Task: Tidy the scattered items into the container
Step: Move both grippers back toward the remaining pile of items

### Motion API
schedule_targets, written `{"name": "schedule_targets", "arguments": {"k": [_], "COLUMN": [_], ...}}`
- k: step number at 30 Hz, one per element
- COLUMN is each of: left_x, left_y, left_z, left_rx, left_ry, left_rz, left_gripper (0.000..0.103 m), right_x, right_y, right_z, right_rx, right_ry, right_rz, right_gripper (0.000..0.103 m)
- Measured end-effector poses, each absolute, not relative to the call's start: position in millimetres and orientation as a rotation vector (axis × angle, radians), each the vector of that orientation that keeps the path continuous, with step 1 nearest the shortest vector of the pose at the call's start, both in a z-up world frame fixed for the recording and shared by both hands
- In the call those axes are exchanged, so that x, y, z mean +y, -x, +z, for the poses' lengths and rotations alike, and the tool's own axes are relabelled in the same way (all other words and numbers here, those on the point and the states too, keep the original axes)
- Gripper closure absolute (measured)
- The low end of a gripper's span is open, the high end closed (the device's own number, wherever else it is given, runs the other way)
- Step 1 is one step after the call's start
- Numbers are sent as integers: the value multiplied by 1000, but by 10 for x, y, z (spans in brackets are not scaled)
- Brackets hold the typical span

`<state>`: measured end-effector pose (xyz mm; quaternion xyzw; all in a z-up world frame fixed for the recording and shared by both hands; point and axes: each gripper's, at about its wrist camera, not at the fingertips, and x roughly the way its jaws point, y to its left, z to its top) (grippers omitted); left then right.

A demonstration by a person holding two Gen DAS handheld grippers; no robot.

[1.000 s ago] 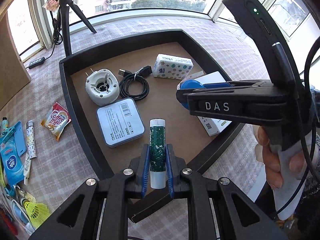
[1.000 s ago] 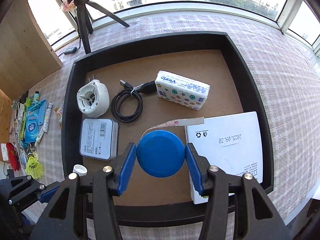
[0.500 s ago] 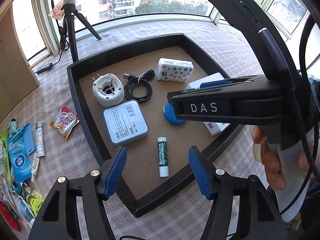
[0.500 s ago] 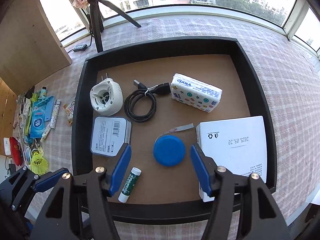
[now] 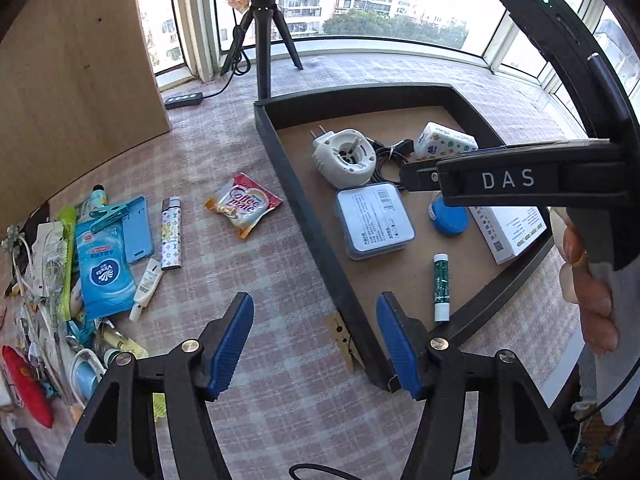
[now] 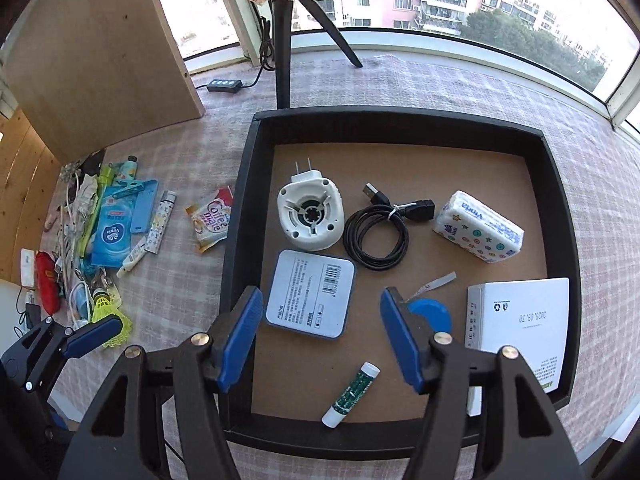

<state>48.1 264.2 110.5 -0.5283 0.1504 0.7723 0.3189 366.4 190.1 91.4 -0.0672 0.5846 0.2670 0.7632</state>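
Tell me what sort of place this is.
Likely a sunroom or enclosed balcony in a high-rise flat: curved windows facing apartment blocks, a checked cloth strewn with household bits, and a tripod.

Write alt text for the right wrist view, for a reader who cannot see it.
The open, empty right gripper hangs over a black tray holding a white plug-in device, coiled black cable, tissue pack, grey tin, blue disc, white box and green lip balm. More clutter lies left of it on a checked cloth.
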Motion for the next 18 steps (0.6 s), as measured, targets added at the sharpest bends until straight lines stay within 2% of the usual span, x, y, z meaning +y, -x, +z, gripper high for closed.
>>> {"name": "schedule_targets", "arguments": {"k": [11, 18], "left_x": [1743, 1499], "left_y": [-139, -125], "left_z": [989, 852], "left_rx": [441, 508], "left_ry": [1473, 1516], "left_rz": [2192, 2156], "left_gripper": [42, 46], "right_x": [2951, 3580], "right_y": [-3438, -3416], "right_z": [1032, 830], "right_rx": [1284, 1366], "right_ry": [242, 272], "right_rz": [734, 778], "right_gripper": [43, 43]}}
